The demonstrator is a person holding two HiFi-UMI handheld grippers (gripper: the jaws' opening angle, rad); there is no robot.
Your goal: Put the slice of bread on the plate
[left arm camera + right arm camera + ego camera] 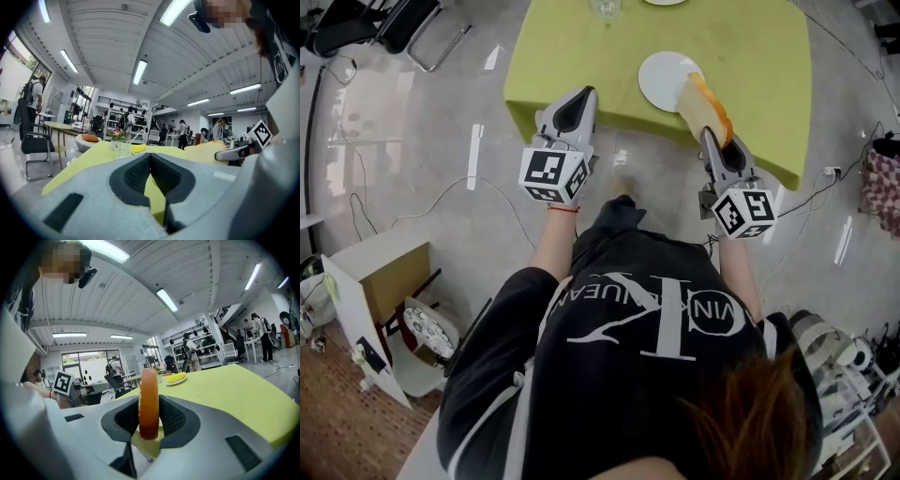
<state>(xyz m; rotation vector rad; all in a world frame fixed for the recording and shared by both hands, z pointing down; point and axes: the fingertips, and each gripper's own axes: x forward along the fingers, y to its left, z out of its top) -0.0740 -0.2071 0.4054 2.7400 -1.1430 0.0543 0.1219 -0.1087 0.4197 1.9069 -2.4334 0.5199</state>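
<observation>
A slice of bread (703, 101) with an orange-brown crust stands on edge between the jaws of my right gripper (710, 138), which is shut on it. The slice hangs over the near right part of the white plate (659, 80) on the yellow-green table (581, 56). In the right gripper view the bread (149, 404) rises upright between the black pads (172, 417). My left gripper (580, 97) hovers at the table's near edge, left of the plate, with its jaws together and nothing in them (150, 157). From there the bread (208, 151) shows at the right.
A glass (605, 9) and a second plate (666, 2) stand at the table's far edge; that plate bears a banana (177, 378). A chair (384, 23) stands at far left. Cables (478, 187) and a cardboard box (389, 272) lie on the floor.
</observation>
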